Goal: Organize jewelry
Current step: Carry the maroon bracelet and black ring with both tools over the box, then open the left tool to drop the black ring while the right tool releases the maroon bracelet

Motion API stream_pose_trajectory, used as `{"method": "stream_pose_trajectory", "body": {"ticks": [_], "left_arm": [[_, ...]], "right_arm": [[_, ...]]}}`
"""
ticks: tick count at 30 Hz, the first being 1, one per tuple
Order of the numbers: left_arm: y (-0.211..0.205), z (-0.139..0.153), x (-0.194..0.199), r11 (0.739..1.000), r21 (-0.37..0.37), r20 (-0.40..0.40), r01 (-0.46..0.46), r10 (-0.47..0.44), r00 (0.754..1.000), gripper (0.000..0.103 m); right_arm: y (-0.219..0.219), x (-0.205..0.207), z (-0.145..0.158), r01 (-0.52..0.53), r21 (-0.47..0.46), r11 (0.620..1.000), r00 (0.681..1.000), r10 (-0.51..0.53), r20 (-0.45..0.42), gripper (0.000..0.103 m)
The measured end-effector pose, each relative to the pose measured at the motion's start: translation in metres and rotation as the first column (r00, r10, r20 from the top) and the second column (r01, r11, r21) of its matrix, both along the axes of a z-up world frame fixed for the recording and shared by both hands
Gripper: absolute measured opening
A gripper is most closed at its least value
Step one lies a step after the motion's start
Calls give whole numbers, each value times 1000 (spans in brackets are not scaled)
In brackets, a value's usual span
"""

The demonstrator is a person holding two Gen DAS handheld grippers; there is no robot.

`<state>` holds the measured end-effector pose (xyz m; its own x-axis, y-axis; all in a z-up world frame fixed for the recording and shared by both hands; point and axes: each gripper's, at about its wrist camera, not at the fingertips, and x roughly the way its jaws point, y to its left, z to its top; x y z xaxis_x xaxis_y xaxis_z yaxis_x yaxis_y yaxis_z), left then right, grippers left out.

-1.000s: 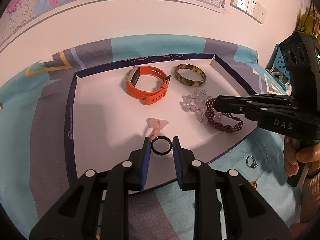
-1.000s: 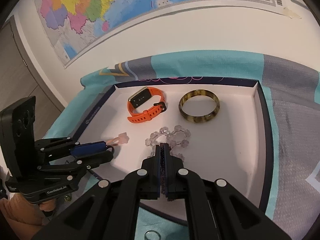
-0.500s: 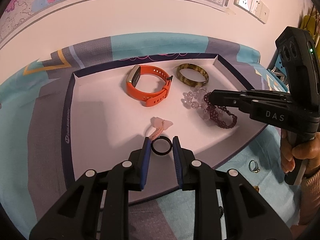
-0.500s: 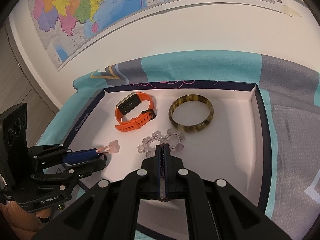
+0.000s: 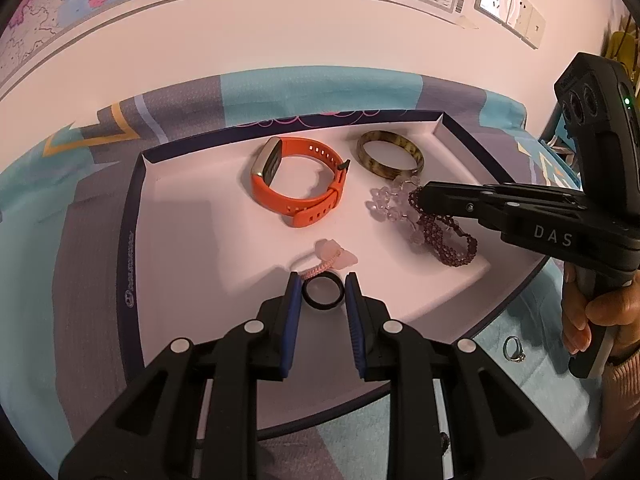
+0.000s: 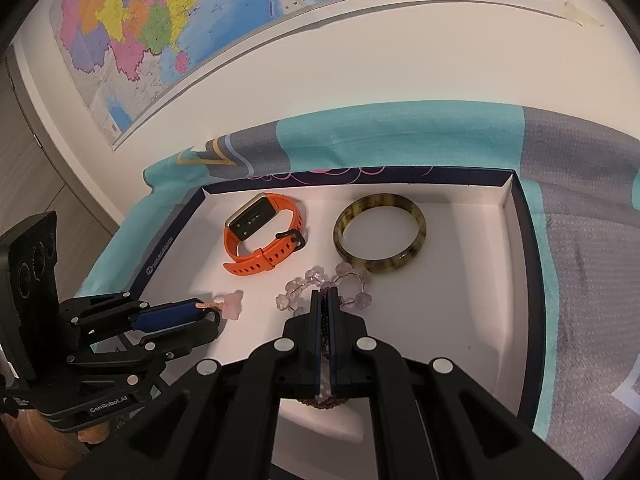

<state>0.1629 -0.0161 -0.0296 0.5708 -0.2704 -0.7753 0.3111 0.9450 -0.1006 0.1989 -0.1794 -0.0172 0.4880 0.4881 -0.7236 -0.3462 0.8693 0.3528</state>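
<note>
Both grippers are carrying pieces into the shallow white tray [image 5: 176, 208], so the step in hand looks like setting them down neatly. The left gripper [image 5: 322, 294] has its blue pads closed just far enough to pinch a black ring [image 5: 322, 295] by its outer edge, and it hangs above the tray's near edge, right beside the pink braided charm [image 5: 332, 258]. The right gripper [image 6: 325, 300] is clamped fully shut on a dark purple beaded bracelet [image 5: 444, 236], which trails along the tray floor in the left wrist view and tangles against a clear flower-bead bracelet [image 6: 320, 284].

To do this well, I would lower the ring until it nearly meets the tray floor before easing the pads apart, since a ring gripped by its rim will likely roll or bounce if dropped. A bare patch left of the charm looks safest. The purple bracelet should be laid clear of the flower beads, so that it does not drag them along, and short of the tortoiseshell bangle [image 6: 380, 232] and orange smartwatch [image 6: 264, 236]. A silver ring [image 5: 514, 348] lies outside on the patterned cloth [image 5: 280, 92], not yet collected
</note>
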Motion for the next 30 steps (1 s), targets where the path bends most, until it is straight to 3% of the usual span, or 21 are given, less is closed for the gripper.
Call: {"method": "stream_pose_trajectory", "body": {"ticks": [5, 9, 12, 14, 16, 23, 30], "left_arm": [[-1, -1, 0, 1000, 2, 2, 4, -4, 1000, 23], [-1, 0, -4, 1000, 0, 6, 11, -11, 1000, 24], [0, 6, -10, 1000, -1, 26, 13, -13, 1000, 29], [1, 11, -16, 1000, -1, 46, 12, -12, 999, 31], [4, 17, -23, 1000, -5, 69, 8, -8, 998, 42], [23, 39, -46, 999, -46, 124, -15, 21, 992, 51], [40, 48, -77, 998, -14, 187, -54, 56, 981, 62]], "right_arm": [[0, 0, 0, 3, -2, 1000, 1000, -3, -2, 2], [0, -2, 2, 12, -14, 1000, 1000, -11, 3, 9], [-2, -4, 4, 23, -19, 1000, 1000, -23, 10, 11], [-5, -6, 6, 36, -17, 999, 999, -36, 14, 21], [-7, -10, 10, 42, -15, 999, 999, -41, 26, 21], [-17, -33, 27, 42, 5, 999, 997, -42, 67, 24], [-20, -72, 41, 12, 3, 1000, 994, -13, 108, 30]]}}
